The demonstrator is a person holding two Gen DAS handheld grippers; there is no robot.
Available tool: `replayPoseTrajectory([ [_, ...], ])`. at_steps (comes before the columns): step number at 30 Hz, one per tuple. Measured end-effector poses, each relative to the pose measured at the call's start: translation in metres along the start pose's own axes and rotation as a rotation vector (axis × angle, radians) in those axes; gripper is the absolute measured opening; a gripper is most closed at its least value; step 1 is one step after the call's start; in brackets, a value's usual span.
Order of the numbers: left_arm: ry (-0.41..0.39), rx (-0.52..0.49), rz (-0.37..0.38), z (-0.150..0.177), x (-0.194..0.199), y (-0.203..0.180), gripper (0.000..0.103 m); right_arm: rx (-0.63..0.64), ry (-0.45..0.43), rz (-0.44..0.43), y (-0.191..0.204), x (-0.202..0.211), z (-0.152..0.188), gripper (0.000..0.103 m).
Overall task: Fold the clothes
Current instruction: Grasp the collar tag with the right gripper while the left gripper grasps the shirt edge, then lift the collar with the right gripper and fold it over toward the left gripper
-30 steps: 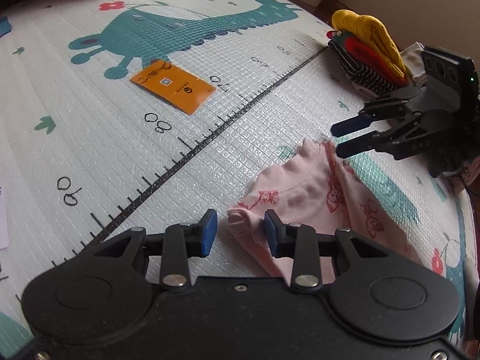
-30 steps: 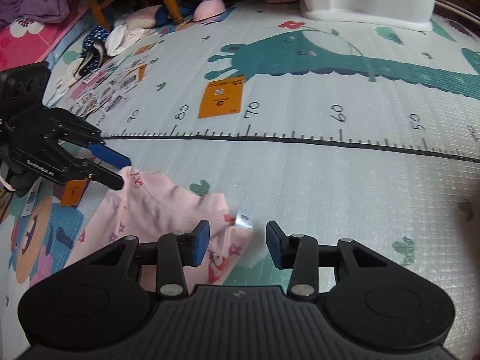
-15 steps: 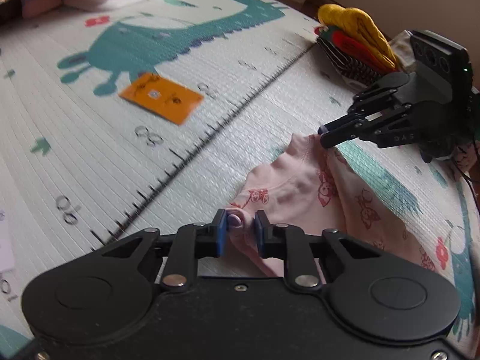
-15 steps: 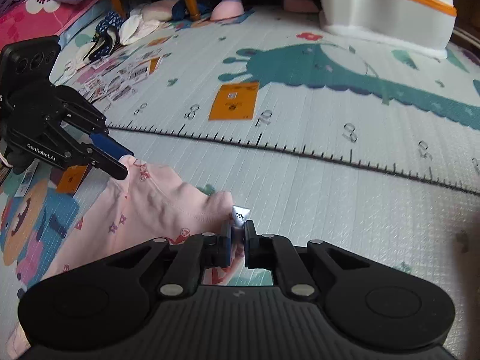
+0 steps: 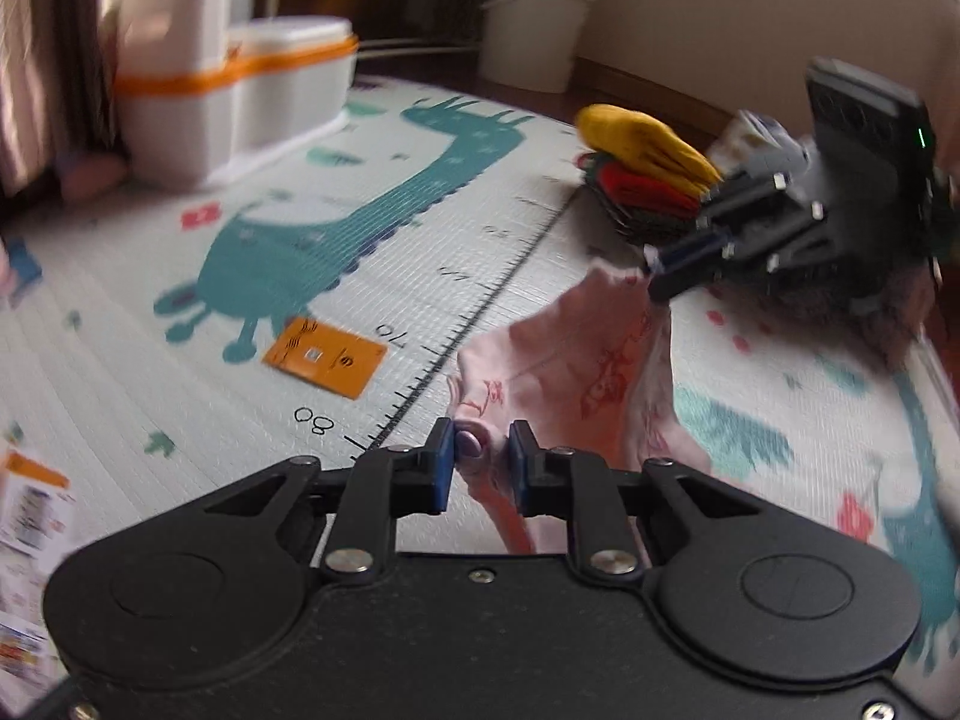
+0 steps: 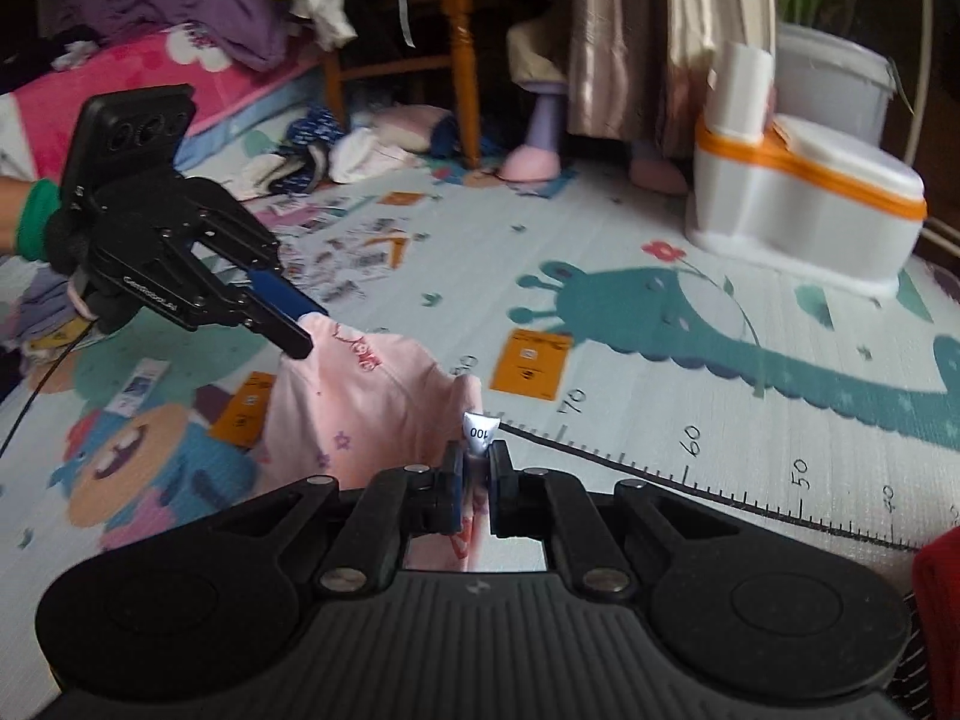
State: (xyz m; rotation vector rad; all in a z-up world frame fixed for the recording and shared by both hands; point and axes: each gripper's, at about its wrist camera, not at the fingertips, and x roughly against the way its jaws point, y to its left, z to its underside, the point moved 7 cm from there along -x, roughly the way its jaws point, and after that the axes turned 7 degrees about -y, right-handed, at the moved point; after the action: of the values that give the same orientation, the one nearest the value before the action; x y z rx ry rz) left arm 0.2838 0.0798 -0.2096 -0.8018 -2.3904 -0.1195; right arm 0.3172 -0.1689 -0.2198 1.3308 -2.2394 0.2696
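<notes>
A small pink printed garment [image 5: 576,372] hangs lifted above the play mat, stretched between both grippers. My left gripper [image 5: 480,456] is shut on one corner of it. My right gripper [image 6: 475,468] is shut on the other corner, beside a white size tag [image 6: 479,433]. In the left wrist view the right gripper [image 5: 660,276] pinches the far corner. In the right wrist view the left gripper [image 6: 300,330] pinches the garment [image 6: 360,402] at its upper left.
The play mat [image 5: 300,396] has a ruler line and a teal dinosaur print. An orange card [image 5: 324,357] lies on it. A pile of folded clothes [image 5: 648,180] sits at the far right. A white and orange potty [image 6: 804,204], a wooden chair [image 6: 462,60] and scattered papers [image 6: 354,252] stand beyond.
Both grippers closed on the garment's corners and then rose, lifting the garment off the mat. The views now tilt up toward the room.
</notes>
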Motion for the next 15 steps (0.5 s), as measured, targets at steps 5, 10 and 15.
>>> replayPoseTrajectory([
  [5, -0.022, -0.064, 0.005, 0.006, 0.035, -0.040, 0.016, 0.046, 0.020, -0.048, 0.040, 0.038, 0.012, 0.010],
  [10, -0.034, -0.144, 0.017, 0.018, 0.058, -0.084, 0.016, 0.077, 0.056, -0.079, 0.076, 0.068, 0.026, 0.010],
  [15, -0.028, -0.272, 0.008, 0.042, 0.071, -0.126, 0.016, 0.145, 0.102, -0.101, 0.102, 0.087, 0.047, 0.010],
])
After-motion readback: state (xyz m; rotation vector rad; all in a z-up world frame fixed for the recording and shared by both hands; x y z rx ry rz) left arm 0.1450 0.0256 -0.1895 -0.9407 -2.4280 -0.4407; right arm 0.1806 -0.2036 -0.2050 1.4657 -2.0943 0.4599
